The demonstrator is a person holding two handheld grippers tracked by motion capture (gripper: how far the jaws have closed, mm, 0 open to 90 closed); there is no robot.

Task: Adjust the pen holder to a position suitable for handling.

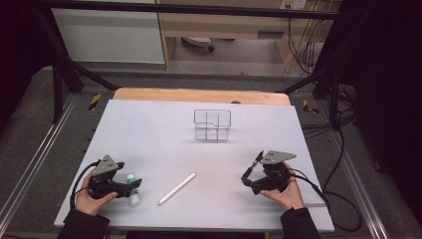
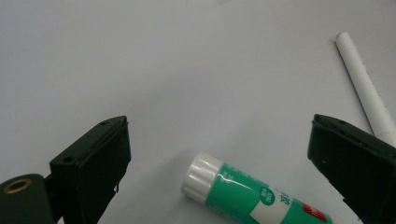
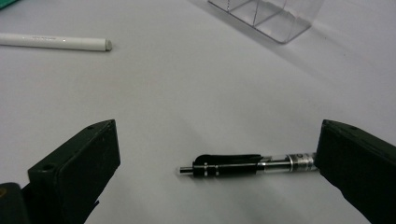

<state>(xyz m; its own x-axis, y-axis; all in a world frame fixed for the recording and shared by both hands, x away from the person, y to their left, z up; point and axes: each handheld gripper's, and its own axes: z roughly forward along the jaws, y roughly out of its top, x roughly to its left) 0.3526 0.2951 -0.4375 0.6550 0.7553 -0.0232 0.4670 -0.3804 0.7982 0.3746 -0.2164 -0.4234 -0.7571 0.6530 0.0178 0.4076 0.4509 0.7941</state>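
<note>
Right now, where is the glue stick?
The glue stick lies on the table's near left in the high view, between the left gripper's open jaws, left of the white pen.

A lab test bench — black frame (image 1: 64,64), trailing cables (image 1: 343,149), white-topped table (image 1: 149,124)

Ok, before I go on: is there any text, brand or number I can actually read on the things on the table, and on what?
Glue stick: white characters on a round badge and along the green label, plus a red patch; too blurred and cut off to read.
White pen: a faint line of tiny print along the barrel; too small to read.
Black pen: no text visible.
Clear organizer: no label visible.
</note>
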